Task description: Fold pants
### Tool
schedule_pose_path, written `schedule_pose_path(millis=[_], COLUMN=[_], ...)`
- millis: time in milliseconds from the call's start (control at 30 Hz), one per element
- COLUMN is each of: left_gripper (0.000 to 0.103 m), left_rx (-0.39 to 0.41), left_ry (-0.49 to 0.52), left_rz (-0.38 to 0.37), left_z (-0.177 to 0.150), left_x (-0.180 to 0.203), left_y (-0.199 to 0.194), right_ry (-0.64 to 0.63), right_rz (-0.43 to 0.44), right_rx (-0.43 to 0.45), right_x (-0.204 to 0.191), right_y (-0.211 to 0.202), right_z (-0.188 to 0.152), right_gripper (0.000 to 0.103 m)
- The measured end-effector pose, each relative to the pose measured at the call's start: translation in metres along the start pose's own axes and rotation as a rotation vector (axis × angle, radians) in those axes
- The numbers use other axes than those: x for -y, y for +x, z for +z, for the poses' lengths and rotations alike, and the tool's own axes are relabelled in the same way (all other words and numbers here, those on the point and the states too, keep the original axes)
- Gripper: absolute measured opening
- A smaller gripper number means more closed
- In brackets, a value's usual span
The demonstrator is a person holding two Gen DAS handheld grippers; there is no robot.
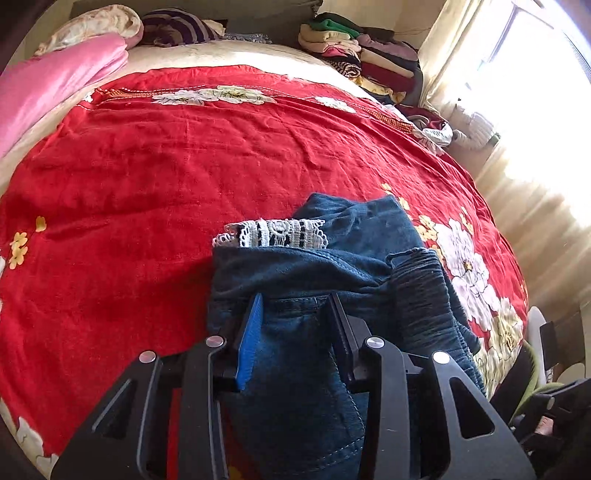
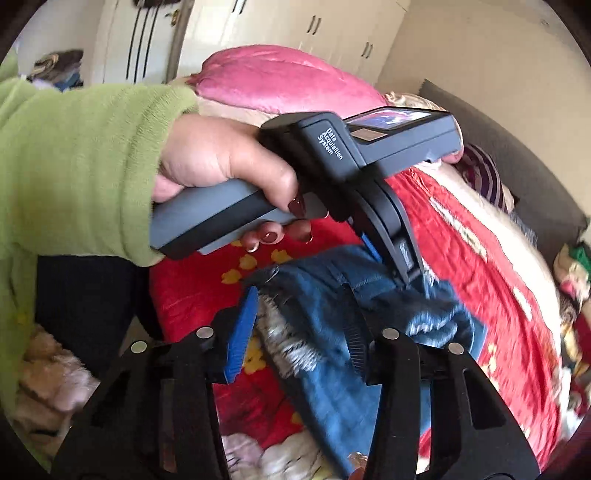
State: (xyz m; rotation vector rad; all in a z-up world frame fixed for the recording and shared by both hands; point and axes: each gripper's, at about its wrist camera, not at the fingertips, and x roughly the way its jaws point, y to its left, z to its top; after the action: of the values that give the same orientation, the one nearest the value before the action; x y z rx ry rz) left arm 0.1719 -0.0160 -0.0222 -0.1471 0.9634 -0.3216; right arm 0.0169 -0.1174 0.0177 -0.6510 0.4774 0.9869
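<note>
Dark blue jeans (image 1: 325,266) with a white lace trim (image 1: 273,233) lie bunched on the red floral bedspread (image 1: 166,177). In the left wrist view my left gripper (image 1: 295,301) is shut on a thick fold of the denim, which fills the gap between the blue pad and the black finger. The right wrist view shows my right gripper (image 2: 299,295) shut on another bunch of the jeans (image 2: 314,295), lace included. Just beyond it, a hand in a green sleeve (image 2: 85,162) holds the left gripper (image 2: 391,266), its tips sunk in the denim.
A pink quilt (image 1: 55,81) and pillows lie at the head of the bed. Stacked folded clothes (image 1: 362,55) sit at the far right corner, beside a bright curtained window (image 1: 517,92). White wardrobes (image 2: 295,26) stand behind the bed. Most of the red bedspread is bare.
</note>
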Motion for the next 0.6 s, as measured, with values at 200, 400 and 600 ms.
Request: schedule_pose_path(millis=[200, 400, 600], left_gripper=[0.035, 0.035, 0.035], left_rx=[-0.01, -0.001, 0.003], left_ry=[-0.001, 0.002, 0.004], left_rz=[-0.008, -0.012, -0.006], left_z=[0.001, 0.0, -0.002], left_x=[-0.003, -0.004, -0.003], left_y=[0.004, 0.005, 0.004], right_ry=[0.003, 0.016, 0.112], right_rz=[0.109, 0.24, 0.247], right_rx=[-0.055, -0.058, -0.046], right_x=[0.003, -0.02, -0.026], right_y=[0.02, -0.001, -0.006], right_z=[0.001, -0.022, -0.029], right_gripper=[0.001, 0.0, 0.0])
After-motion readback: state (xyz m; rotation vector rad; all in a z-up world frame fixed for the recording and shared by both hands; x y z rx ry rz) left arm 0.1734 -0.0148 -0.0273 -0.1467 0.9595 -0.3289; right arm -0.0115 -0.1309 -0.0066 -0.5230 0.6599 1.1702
